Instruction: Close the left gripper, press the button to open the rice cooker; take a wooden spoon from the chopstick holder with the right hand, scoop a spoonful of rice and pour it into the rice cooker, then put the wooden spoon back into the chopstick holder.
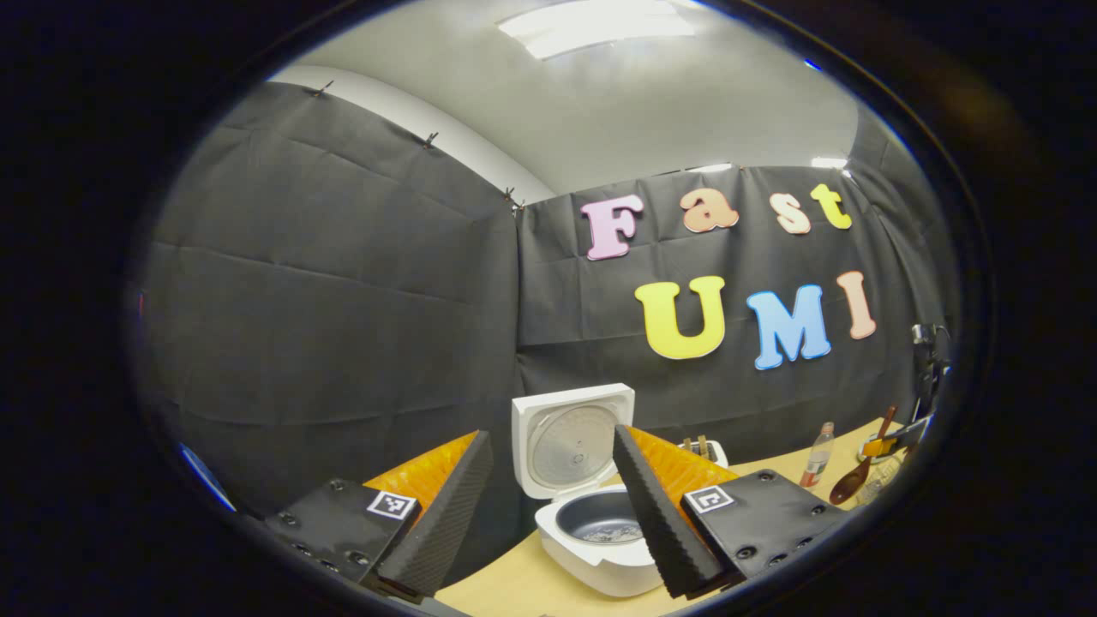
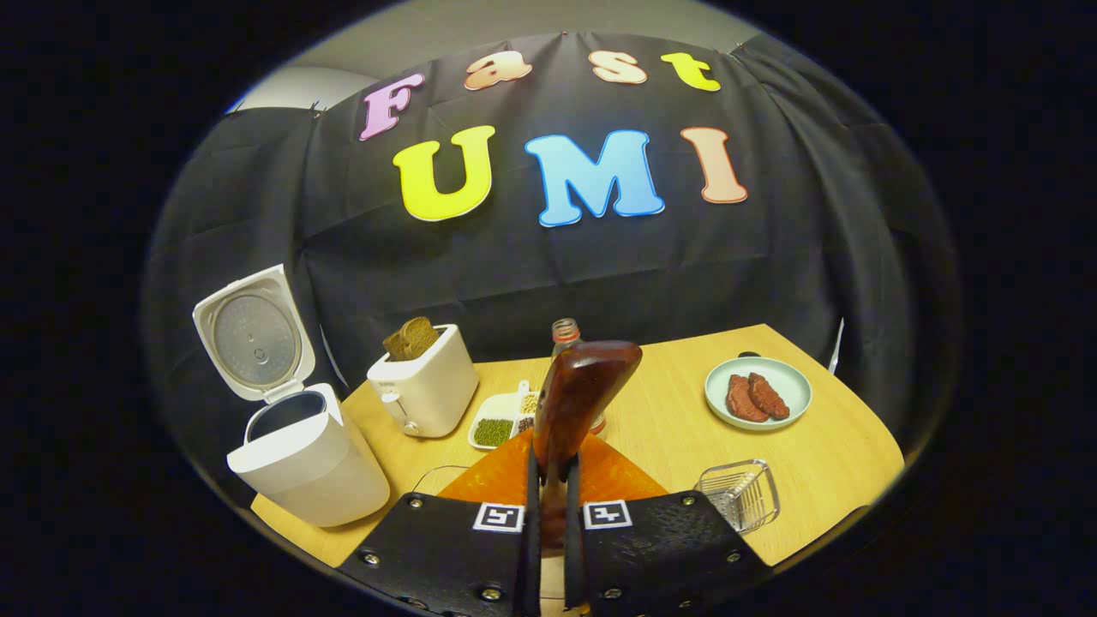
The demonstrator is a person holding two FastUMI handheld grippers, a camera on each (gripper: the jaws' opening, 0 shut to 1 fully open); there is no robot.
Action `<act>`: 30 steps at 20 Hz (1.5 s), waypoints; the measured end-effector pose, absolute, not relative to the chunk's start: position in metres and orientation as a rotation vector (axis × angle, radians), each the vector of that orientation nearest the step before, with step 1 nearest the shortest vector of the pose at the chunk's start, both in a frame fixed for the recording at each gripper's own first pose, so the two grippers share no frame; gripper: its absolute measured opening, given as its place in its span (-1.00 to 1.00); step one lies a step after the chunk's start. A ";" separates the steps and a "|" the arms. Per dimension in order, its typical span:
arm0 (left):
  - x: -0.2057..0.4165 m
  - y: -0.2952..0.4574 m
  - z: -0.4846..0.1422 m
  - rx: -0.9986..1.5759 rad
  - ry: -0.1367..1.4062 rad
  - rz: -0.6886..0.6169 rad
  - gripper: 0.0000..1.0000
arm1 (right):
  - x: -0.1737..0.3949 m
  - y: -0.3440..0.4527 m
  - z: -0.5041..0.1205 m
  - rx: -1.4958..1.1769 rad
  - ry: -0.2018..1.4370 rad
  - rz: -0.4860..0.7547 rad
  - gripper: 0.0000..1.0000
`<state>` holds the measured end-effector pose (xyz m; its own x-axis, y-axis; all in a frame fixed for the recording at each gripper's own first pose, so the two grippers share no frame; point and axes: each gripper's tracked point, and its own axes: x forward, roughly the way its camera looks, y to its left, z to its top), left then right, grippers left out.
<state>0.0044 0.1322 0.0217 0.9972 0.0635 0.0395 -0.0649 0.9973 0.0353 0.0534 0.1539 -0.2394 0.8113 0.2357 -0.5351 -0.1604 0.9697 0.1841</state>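
Wooden spoon: we see it clamped upright in the right gripper jaws, above the table. Rice cooker: lid up, table's left. Chopstick holder: nearby right. Left gripper: jaws wide.

In the right gripper view, the wooden spoon hides most of the bottle behind it, and its handle vanishes between the fingers. The divided dish holds contents too small to name. In the left gripper view, a finger covers part of the rice cooker.
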 end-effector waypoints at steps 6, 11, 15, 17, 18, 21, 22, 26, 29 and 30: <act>0.005 0.167 0.020 0.054 -0.041 0.101 0.95 | 0.047 0.173 -0.283 -0.016 0.601 0.181 -0.78; 0.004 0.172 0.017 0.049 -0.037 0.108 0.96 | 0.041 0.193 -0.304 -0.070 0.607 0.193 -0.78; 0.001 0.169 0.014 0.055 -0.033 0.104 0.96 | 0.026 0.227 -0.309 0.050 0.654 0.285 -0.77; 0.000 0.167 0.014 0.049 -0.030 0.102 0.95 | 0.022 0.234 -0.310 0.157 0.687 0.295 -0.77; -0.001 0.166 0.016 0.046 -0.033 0.100 0.93 | 0.020 0.235 -0.310 0.226 0.711 0.293 -0.77; -0.007 0.167 0.023 0.048 -0.053 0.105 0.96 | 0.021 0.221 -0.314 0.418 0.794 0.256 -0.77; -0.008 0.168 0.025 0.049 -0.057 0.111 0.95 | 0.021 0.212 -0.316 0.481 0.820 0.229 -0.77; -0.015 0.168 0.032 0.048 -0.069 0.123 0.95 | 0.027 0.182 -0.314 0.661 0.844 0.141 -0.78; -0.022 0.159 0.035 0.020 -0.081 0.126 0.96 | 0.031 0.162 -0.299 0.724 0.838 0.124 -0.77; -0.023 0.157 0.034 0.015 -0.085 0.124 0.95 | 0.034 0.160 -0.294 0.753 0.836 0.127 -0.78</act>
<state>-0.0233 0.1571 0.0337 0.9887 0.1232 0.0852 -0.1245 0.9922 0.0098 0.0343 0.1596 -0.2941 0.6792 0.3839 -0.6256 0.1812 0.7382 0.6498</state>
